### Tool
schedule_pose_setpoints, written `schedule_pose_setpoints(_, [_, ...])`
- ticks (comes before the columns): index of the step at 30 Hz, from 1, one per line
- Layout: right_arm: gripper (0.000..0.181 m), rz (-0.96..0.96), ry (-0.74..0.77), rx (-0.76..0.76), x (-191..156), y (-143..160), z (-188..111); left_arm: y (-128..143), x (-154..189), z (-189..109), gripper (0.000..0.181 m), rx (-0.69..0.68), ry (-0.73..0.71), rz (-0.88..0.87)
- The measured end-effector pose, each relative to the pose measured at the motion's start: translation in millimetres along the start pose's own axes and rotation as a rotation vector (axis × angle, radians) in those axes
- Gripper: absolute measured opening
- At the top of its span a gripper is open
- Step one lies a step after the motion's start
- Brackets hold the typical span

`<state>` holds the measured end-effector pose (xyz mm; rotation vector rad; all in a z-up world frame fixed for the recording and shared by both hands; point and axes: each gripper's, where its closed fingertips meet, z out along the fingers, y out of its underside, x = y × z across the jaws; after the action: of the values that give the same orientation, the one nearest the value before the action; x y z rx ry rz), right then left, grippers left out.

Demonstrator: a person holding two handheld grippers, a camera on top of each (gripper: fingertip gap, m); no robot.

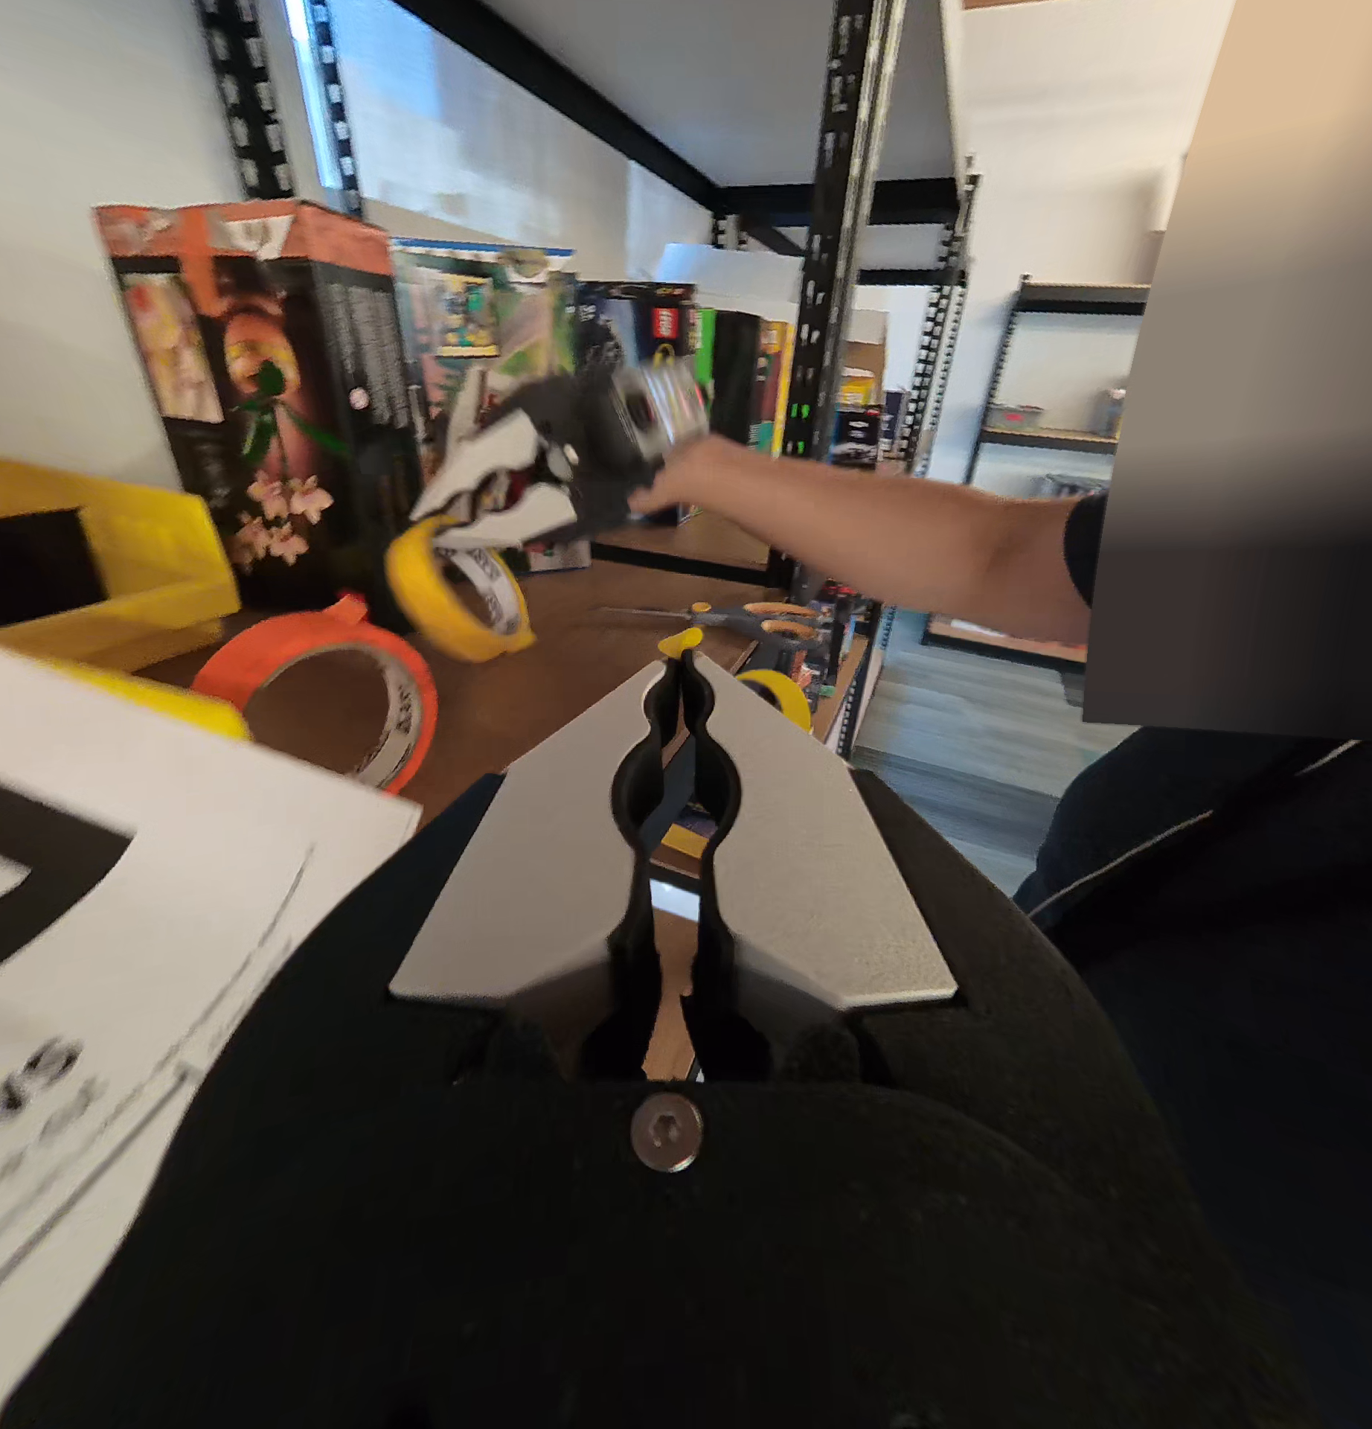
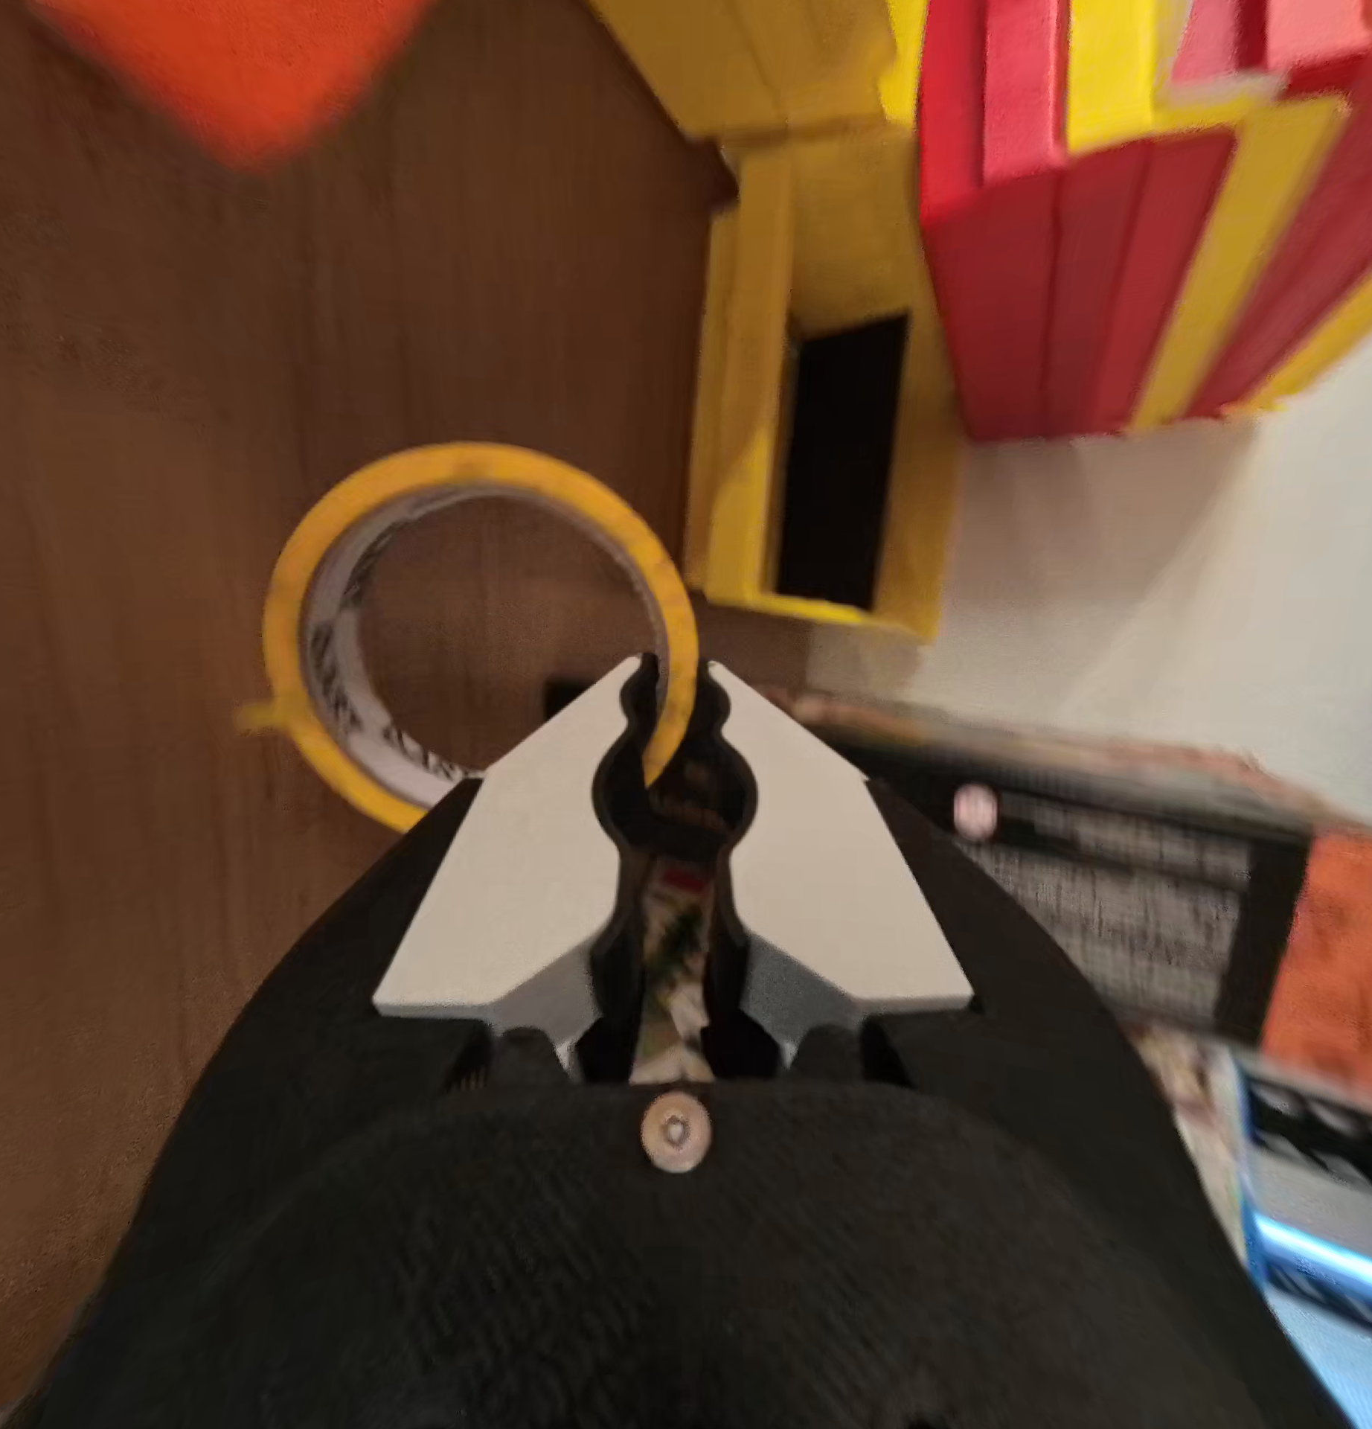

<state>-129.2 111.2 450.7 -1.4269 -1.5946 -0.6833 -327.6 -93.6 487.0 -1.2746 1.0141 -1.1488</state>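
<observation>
My right gripper (image 2: 675,666) is shut on the rim of a yellow tape roll (image 2: 466,472) and holds it tilted over the brown wooden shelf (image 2: 165,464). In the left wrist view the same gripper (image 1: 429,520), held by a person's hand, grips that roll (image 1: 466,619) just above the shelf. My left gripper (image 1: 681,657) is shut, with a small yellow tape end (image 1: 679,642) pinched at its tips. A second yellow roll (image 1: 783,696) lies partly hidden behind its right finger. An orange tape roll (image 1: 319,696) lies flat at the left.
A yellow bin (image 1: 142,557) stands at the left, and several printed boxes (image 1: 281,387) line the back of the shelf. Scissors (image 1: 745,615) lie near the shelf's right edge. A white printed sheet (image 1: 126,966) fills the left foreground. A black rack post (image 1: 837,271) rises at the right.
</observation>
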Motion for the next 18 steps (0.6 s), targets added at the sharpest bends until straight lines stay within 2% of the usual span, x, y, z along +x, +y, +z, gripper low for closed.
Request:
schedule_pose_setpoints(3, [0.007,0.111,-0.228,-0.033,1,-43,25,2,-2,-5,0.000,0.020,-0.020,-0.011])
schedule_pose_setpoints(7, [0.008,0.130,-0.396,-0.187,-5,-41,63,-6,-7,-8,0.000,0.070,-0.048,-0.012])
schedule_pose_setpoints(10, [0.008,0.186,-0.502,-0.236,-16,-39,85,-12,-16,-12,0.000,0.101,-0.083,-0.025])
schedule_pose_setpoints(14, [0.011,0.264,-0.555,-0.236,-24,-41,102,-18,-23,-15,0.000,0.130,-0.109,-0.053])
schedule_pose_setpoints(16, [0.016,0.289,-0.530,-0.230,-20,-41,100,-21,-25,-16,0.000,0.141,-0.112,-0.059])
schedule_pose_setpoints(18, [0.029,0.295,-0.450,-0.198,-6,-42,88,-24,-25,-15,0.000,0.143,-0.116,-0.056])
